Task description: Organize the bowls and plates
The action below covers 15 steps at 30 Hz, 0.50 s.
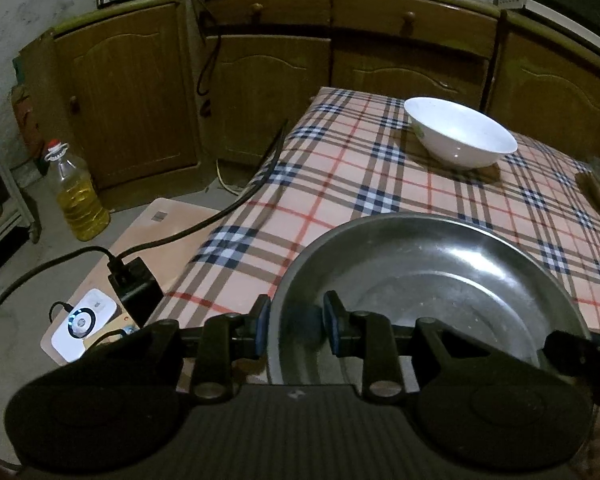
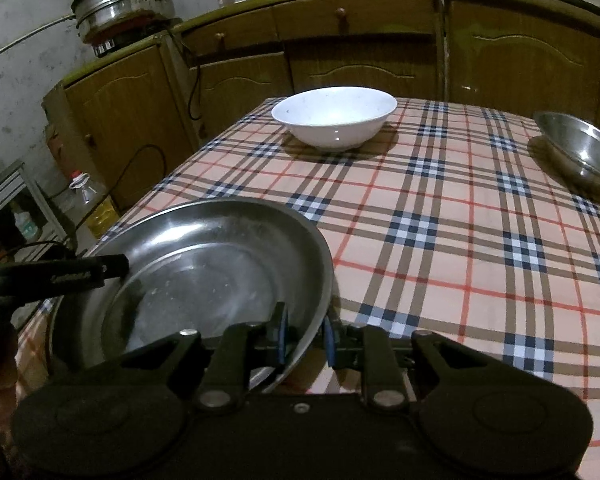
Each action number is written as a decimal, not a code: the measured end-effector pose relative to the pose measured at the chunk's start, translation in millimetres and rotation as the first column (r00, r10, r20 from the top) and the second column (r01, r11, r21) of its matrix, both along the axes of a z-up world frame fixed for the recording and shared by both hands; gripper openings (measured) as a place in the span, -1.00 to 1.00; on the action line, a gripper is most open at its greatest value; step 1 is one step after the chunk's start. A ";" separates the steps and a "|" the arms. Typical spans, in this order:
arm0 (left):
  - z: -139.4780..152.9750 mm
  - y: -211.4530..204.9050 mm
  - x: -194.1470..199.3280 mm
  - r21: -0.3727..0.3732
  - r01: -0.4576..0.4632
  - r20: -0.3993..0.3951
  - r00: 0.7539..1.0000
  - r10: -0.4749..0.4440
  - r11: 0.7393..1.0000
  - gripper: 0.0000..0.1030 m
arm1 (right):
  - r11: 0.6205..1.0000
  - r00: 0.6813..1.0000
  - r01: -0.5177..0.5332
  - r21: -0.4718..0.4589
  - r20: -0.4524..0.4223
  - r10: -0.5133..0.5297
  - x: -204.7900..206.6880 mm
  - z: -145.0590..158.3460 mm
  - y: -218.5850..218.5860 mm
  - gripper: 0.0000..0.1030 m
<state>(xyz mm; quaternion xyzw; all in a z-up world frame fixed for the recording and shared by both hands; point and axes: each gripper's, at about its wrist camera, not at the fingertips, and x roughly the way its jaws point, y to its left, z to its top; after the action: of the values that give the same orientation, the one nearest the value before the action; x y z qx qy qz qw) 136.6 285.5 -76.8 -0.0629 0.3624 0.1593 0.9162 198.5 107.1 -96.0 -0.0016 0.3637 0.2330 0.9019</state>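
A steel plate [image 1: 440, 276] lies at the near left corner of the plaid table [image 1: 340, 184]. My left gripper [image 1: 296, 320] straddles the plate's left rim, jaws apart with a gap around it. In the right wrist view my right gripper [image 2: 305, 334] straddles the right rim of the same plate [image 2: 204, 260], jaws close about the rim. A white bowl [image 1: 460, 132] stands at the far side of the table; it also shows in the right wrist view [image 2: 334, 116]. A steel bowl [image 2: 584, 152] sits at the right edge.
Wooden cabinets [image 1: 268, 92] stand behind the table. An oil bottle [image 1: 78, 196] stands on the floor at the left. A board with a black charger [image 1: 134, 284] and a white device [image 1: 82, 324] lies beside the table. A cable [image 1: 236, 204] hangs off the table's left edge.
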 end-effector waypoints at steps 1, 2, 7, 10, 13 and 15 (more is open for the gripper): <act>-0.9 1.1 -0.1 -0.008 -0.005 0.000 1.000 0.005 1.000 -0.43 | 1.000 1.000 -0.001 0.003 -0.004 0.001 -0.4 -1.1 -0.5 -0.53; -1.9 1.6 0.2 -0.009 -0.007 -0.004 1.000 0.007 1.000 -0.42 | 1.000 1.000 -0.002 0.003 -0.011 0.002 -0.2 -2.3 -0.7 -0.52; -1.7 0.6 -2.1 -0.009 -0.013 0.003 1.000 0.013 1.000 -0.41 | 1.000 1.000 0.025 0.019 -0.007 -0.025 -2.1 -1.8 -8.5 -0.48; 1.1 1.8 -5.2 -0.007 -0.036 0.005 0.999 0.036 0.999 -0.39 | 0.999 0.999 0.031 0.016 0.017 -0.032 -3.5 6.8 -18.6 -0.36; 8.6 -1.4 -11.4 0.003 -0.047 0.023 0.999 0.047 0.999 -0.39 | 0.999 0.999 0.045 0.030 0.029 -0.045 -4.5 16.0 -34.6 -0.31; 15.1 -8.6 -14.9 0.015 -0.036 0.038 0.999 0.035 0.999 -0.38 | 0.997 0.997 0.064 0.036 0.037 -0.065 -5.1 21.5 -49.0 -0.29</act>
<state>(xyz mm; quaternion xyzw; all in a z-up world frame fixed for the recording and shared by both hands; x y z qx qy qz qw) 121.7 276.9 -61.8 -0.0652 0.3426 0.1772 0.9203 193.4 58.2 -74.5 0.0216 0.3422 0.2101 0.9156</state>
